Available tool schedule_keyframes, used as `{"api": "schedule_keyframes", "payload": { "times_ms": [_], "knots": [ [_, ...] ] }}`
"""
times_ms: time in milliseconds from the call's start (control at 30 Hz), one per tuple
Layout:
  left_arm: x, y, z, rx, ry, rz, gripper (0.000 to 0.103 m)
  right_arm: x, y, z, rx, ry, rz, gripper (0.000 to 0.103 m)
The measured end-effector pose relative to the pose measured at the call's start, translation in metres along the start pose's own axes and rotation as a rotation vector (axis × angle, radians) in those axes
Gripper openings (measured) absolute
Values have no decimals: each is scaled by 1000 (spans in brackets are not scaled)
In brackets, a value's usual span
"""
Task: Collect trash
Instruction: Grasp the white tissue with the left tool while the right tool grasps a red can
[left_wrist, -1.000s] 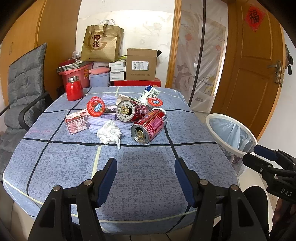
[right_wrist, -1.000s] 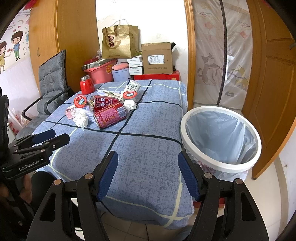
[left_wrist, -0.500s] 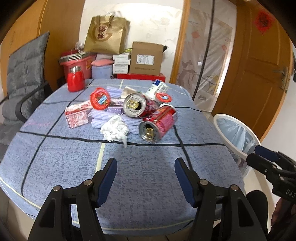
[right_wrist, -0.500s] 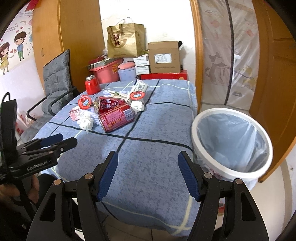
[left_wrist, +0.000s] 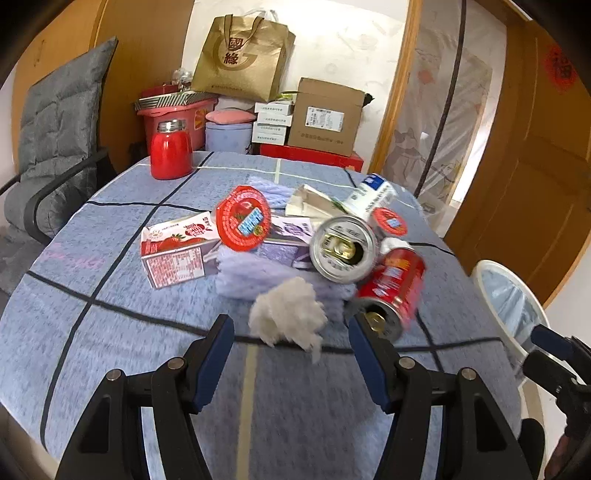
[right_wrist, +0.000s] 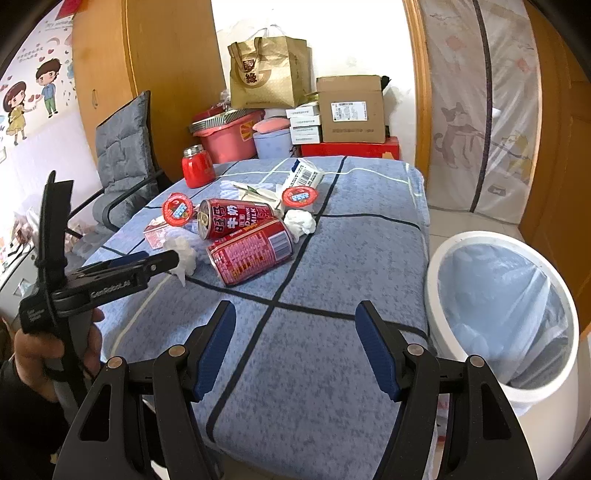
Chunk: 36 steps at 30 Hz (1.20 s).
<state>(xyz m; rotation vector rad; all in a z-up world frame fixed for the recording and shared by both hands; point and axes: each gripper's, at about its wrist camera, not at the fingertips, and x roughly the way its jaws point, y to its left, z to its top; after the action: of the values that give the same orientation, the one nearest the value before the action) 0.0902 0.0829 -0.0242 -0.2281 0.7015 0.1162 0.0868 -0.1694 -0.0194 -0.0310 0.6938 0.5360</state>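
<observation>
A trash pile lies mid-table. It holds a crumpled white tissue (left_wrist: 284, 317), two red cans (left_wrist: 391, 291) (left_wrist: 341, 247), a strawberry milk carton (left_wrist: 177, 247), red round lids (left_wrist: 242, 218) and a white-blue carton (left_wrist: 369, 195). My left gripper (left_wrist: 290, 332) is open, its fingertips just short of the tissue on either side. The right gripper (right_wrist: 295, 314) hangs open and empty over the near table corner, with the cans (right_wrist: 251, 254) ahead to the left. Right of it stands a white bin (right_wrist: 476, 236) with a blue liner.
A red jar (left_wrist: 170, 151) stands at the table's far left. A grey padded chair (left_wrist: 55, 129) is on the left. Boxes, a red tub and a paper bag (left_wrist: 243, 55) are stacked behind the table. A hand (right_wrist: 40, 350) holds the left gripper. A wooden door is on the right.
The left gripper has moved forward over the table, up to the tissue and the near can. The right gripper has shifted slightly forward. Both stay open.
</observation>
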Motion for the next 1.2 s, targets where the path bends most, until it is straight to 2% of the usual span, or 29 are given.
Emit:
{"api": "schedule_keyframes", "payload": {
  "times_ms": [100,167,233,367,567,733,1033,1200],
  "knots": [
    [13,3,4,1,7,-7,61,8,2,4,1,9,9,68],
    [20,4,4,2,20,-12,45,15,6,8,1,16,22,68],
    [27,7,4,-5,31,-22,33,22,11,13,-3,20,34,68],
    [26,13,2,-7,23,-40,24,39,29,22,-27,24,53,68],
    [14,25,-4,-27,17,-68,23,79,63,25,-116,60,45,68],
    [9,34,-7,-31,19,-76,23,100,58,24,-119,94,-15,68],
    [5,38,-11,-32,11,-93,23,75,2,19,-24,89,-159,68],
    [5,39,-11,-39,7,-108,23,58,7,26,32,49,-95,68]
  ]
}}
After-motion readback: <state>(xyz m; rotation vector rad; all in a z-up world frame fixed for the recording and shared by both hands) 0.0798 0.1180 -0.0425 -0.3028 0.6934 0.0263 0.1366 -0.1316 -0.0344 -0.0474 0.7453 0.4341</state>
